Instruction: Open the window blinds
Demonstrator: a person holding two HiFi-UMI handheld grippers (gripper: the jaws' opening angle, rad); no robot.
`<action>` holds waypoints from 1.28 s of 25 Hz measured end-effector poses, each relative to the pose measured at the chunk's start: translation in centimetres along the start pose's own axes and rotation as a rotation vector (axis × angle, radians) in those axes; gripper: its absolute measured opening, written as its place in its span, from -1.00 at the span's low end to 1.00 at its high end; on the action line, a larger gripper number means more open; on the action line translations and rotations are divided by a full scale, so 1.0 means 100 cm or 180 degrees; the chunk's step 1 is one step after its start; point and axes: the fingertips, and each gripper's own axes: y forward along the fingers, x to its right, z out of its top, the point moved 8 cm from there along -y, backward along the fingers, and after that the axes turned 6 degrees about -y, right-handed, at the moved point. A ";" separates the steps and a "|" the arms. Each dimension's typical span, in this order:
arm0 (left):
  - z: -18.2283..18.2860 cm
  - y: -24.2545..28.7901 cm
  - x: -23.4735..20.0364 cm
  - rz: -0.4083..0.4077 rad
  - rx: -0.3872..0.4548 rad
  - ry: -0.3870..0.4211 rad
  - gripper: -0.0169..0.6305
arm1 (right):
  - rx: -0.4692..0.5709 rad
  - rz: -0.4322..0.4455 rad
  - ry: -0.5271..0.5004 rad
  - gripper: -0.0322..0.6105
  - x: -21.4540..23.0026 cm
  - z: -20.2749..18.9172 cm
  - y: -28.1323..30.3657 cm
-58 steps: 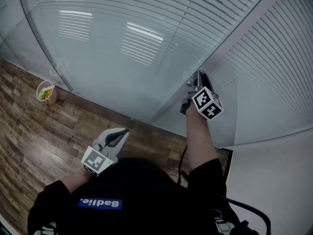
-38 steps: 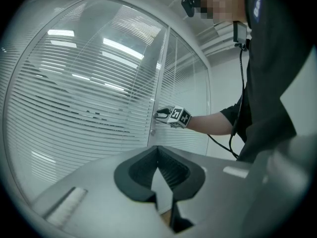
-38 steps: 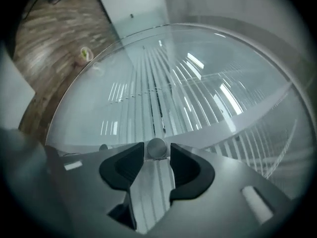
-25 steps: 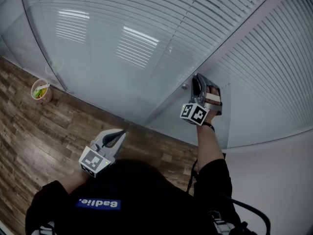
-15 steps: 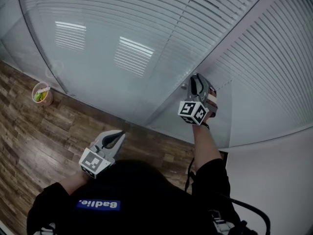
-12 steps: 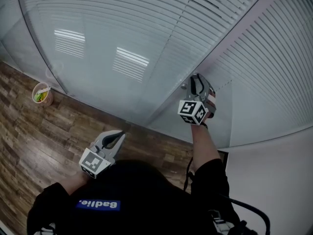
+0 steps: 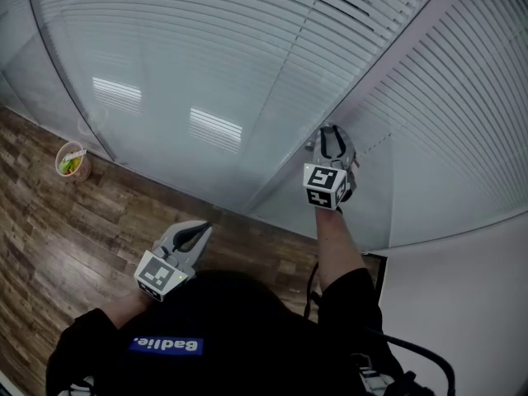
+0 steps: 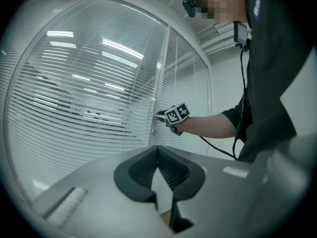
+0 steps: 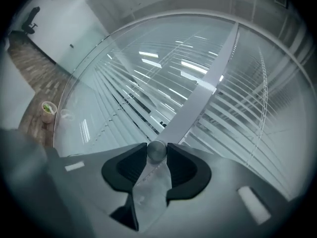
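Note:
The window blinds [image 7: 206, 48] hang behind glass on both sides of a pale upright frame [image 7: 375, 77]. My right gripper [image 7: 329, 133] reaches level to that frame and is shut on a small round metal knob [image 9: 156, 150], which sits between the tips of its black pads. In the right gripper view the slats [image 9: 148, 83] stand partly apart, with dark shapes showing through them. My left gripper [image 7: 203, 228] hangs low by my body, away from the glass. Its tips [image 8: 158, 150] meet with nothing between them. The right gripper [image 8: 161, 116] also shows in the left gripper view.
A small cup with green contents [image 7: 72, 160] stands on the wood floor [image 7: 74, 229] against the glass at the left. A white wall [image 7: 462, 304] closes the right side. A black cable [image 8: 218, 145] hangs from my right forearm.
My right gripper has rolled about its own axis on the knob; its marker cube swung from the wrist's right side to beneath it. The left gripper stayed still.

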 end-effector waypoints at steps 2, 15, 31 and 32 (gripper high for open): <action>0.000 0.000 0.000 0.0001 0.0000 0.0004 -0.95 | 0.0013 0.0008 0.0170 -0.50 0.001 0.000 0.001; 0.005 -0.006 0.000 0.0041 0.0043 -0.0019 -0.95 | -0.0046 0.0168 0.2128 -0.50 0.019 -0.003 0.002; -0.002 -0.002 -0.002 0.0020 0.0024 -0.0060 -0.95 | -0.0078 0.0288 0.3412 -0.51 0.025 -0.019 0.008; -0.003 -0.002 -0.002 0.0018 0.0022 -0.0060 -0.95 | -0.0079 0.0292 0.3449 -0.51 0.025 -0.019 0.008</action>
